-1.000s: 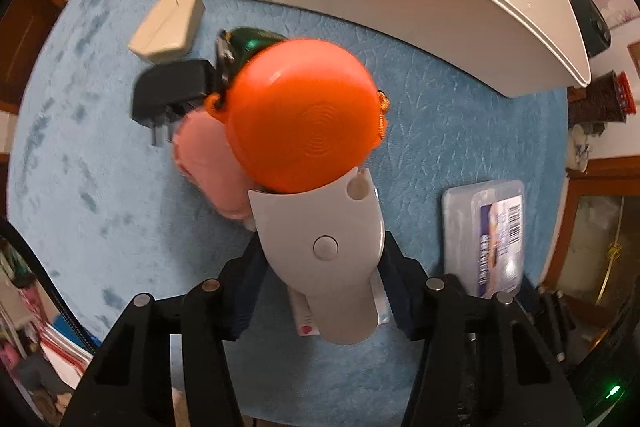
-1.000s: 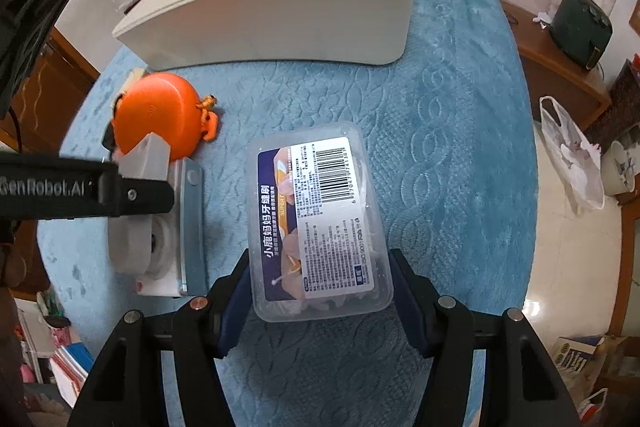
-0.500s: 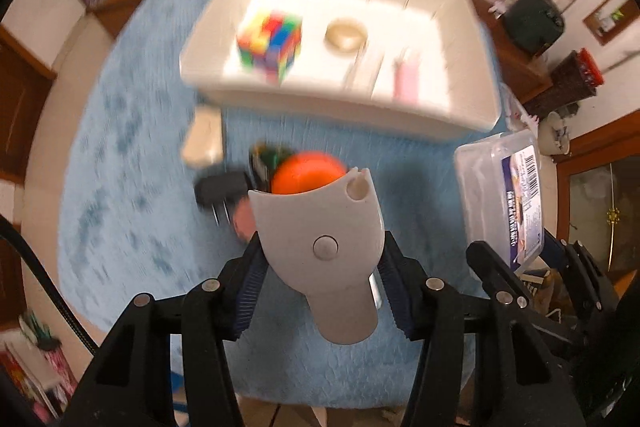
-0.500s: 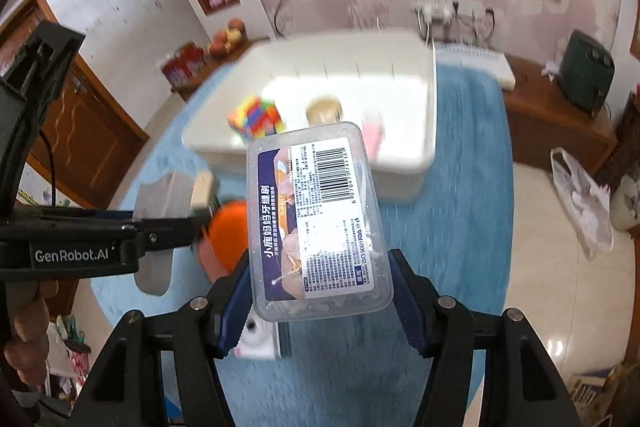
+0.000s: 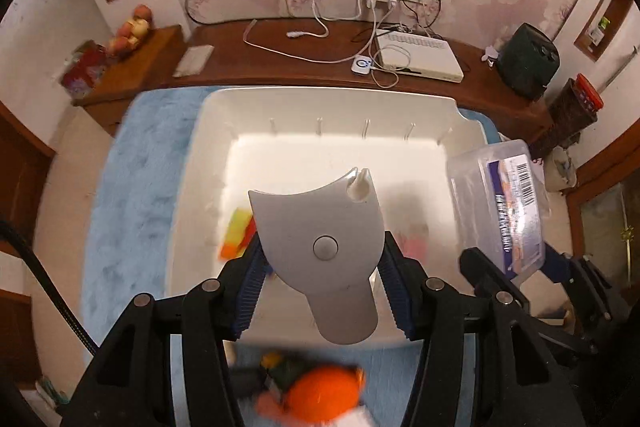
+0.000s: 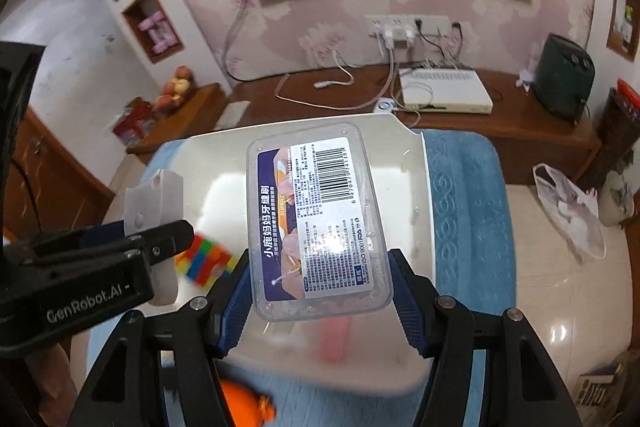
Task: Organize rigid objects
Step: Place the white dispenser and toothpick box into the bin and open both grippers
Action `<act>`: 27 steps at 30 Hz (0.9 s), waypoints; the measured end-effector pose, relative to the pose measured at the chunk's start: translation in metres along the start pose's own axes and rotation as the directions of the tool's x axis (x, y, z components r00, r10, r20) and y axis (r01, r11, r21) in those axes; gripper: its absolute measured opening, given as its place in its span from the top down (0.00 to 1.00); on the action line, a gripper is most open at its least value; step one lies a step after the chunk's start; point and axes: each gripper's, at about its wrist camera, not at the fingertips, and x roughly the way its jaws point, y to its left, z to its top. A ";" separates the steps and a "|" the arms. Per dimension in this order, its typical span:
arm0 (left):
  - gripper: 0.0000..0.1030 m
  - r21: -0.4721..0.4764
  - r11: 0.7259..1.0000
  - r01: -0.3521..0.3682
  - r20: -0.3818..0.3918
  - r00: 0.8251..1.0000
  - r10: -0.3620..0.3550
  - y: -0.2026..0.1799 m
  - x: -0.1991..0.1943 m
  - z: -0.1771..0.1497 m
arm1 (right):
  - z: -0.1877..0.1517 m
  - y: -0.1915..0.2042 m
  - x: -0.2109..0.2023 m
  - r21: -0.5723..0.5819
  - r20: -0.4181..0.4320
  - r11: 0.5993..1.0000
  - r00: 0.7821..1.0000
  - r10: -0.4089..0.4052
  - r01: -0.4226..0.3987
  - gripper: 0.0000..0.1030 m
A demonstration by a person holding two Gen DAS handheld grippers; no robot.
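I am gripping a clear plastic box of dental floss picks [image 6: 320,223] between the blue pads of my right gripper [image 6: 320,301]; it is hanging over the white plastic bin [image 6: 416,187], not resting in it. Its long axis is running away from my right camera, barcode end far, label face toward the lens. My left gripper [image 5: 320,291] is clamping a grey flat plastic piece [image 5: 320,247] at its waist; the wide notched end is pointing away toward the bin's far wall, the narrow rounded end back at my left camera.

Only my right wrist view is showing the label print and the colour cube [image 6: 206,259] clearly inside the bin. My left wrist view is showing the box from the side at the right edge, the row of ribs [image 5: 366,129] on the bin's far wall, and a blurred pink item [image 5: 414,241] on the bin floor. In it the grey piece is hiding most of the cube.

The bin is sitting on a blue mat [image 5: 132,195]. An orange round item [image 5: 322,395] is lying on the mat on the near side of the bin, blurred. Behind the bin a wooden cabinet [image 5: 320,67] is carrying a white set-top box [image 5: 418,57] and cables.
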 end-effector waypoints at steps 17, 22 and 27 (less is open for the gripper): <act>0.35 -0.015 0.997 -0.077 -0.119 0.990 0.075 0.009 0.106 0.037 | 0.003 0.014 0.068 -0.113 -0.087 0.988 0.990 -0.114 0.104 0.39; 0.12 -0.013 0.998 -0.059 -0.096 0.994 0.057 0.011 0.092 0.039 | 0.001 0.024 0.047 -0.138 -0.047 0.986 0.994 -0.100 0.093 0.35; 0.12 -0.008 0.997 -0.076 -0.083 0.994 0.075 0.016 0.071 0.033 | -0.002 0.034 0.020 -0.142 -0.022 0.988 0.998 -0.066 0.063 0.35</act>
